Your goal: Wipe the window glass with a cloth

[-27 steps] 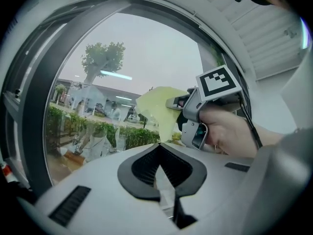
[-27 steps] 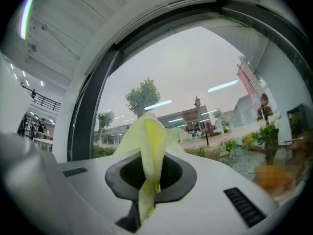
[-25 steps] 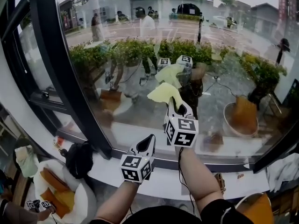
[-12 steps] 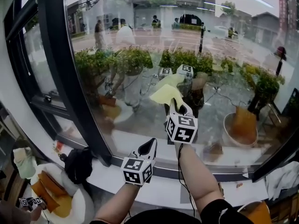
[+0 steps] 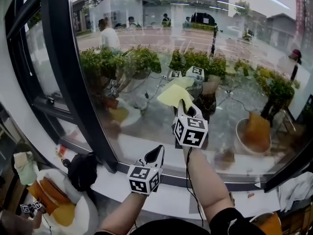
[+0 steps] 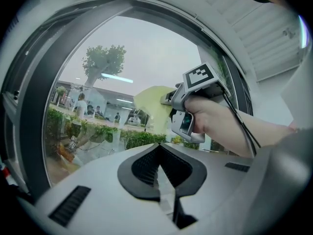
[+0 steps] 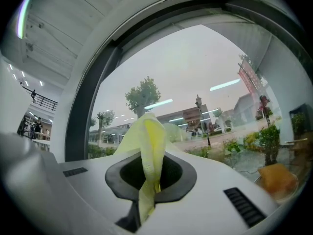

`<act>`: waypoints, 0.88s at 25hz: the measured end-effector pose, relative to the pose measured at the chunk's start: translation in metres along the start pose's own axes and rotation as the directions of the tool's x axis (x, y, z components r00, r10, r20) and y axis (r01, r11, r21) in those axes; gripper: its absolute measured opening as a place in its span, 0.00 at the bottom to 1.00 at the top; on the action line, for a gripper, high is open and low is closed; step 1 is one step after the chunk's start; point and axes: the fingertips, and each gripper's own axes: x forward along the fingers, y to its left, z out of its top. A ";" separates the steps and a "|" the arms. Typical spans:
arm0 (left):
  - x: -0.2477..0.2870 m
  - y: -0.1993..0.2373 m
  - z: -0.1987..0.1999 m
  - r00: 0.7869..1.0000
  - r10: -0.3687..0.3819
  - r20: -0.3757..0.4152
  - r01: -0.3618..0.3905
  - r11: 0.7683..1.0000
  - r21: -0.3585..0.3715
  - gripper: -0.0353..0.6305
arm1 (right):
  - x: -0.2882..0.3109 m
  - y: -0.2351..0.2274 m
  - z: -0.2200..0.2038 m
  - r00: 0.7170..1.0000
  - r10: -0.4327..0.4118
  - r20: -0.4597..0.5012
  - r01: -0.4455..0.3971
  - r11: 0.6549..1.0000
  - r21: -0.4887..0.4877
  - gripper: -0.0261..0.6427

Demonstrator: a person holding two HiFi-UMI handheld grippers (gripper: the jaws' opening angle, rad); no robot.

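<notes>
r gripper clamped on the yellow cloth. cloth fans up & fwd from its tips, against the window glass mid-pane. l gripper jaws together, empty, lower by the sill, so r is nearer.

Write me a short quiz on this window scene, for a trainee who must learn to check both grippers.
1. True or false: the left gripper has its jaws shut with nothing between them.
2. Which gripper holds the yellow cloth? A. left B. right C. neither
3. Short answer: what green things grow outside, beyond the window glass?

Key: 1 true; 2 B, the right gripper; 3 bushes.
</notes>
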 end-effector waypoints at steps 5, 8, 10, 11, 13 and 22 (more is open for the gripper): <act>-0.002 0.006 -0.006 1.000 0.009 -0.008 -0.009 1.000 -0.010 0.06 | 0.004 0.001 -0.004 1.000 -0.001 -0.005 0.001 1.000 0.001 0.09; -0.004 0.009 -0.007 1.000 0.015 -0.007 -0.015 1.000 -0.015 0.06 | 0.007 0.003 -0.006 1.000 0.002 -0.011 -0.002 1.000 0.001 0.09; -0.005 0.010 -0.007 1.000 0.017 -0.008 -0.017 1.000 -0.016 0.06 | 0.008 0.004 -0.006 1.000 0.002 -0.014 -0.002 1.000 0.001 0.09; -0.005 0.010 -0.007 1.000 0.018 -0.009 -0.019 1.000 -0.017 0.06 | 0.009 0.004 -0.006 1.000 0.002 -0.014 -0.002 1.000 0.000 0.09; -0.007 0.012 -0.007 1.000 0.020 -0.010 -0.021 1.000 -0.018 0.06 | 0.010 0.004 -0.005 1.000 -0.002 -0.015 0.002 1.000 -0.001 0.09; -0.010 0.020 -0.012 1.000 0.015 -0.012 -0.016 1.000 -0.022 0.06 | 0.017 0.005 -0.009 1.000 -0.021 -0.017 0.021 1.000 -0.012 0.09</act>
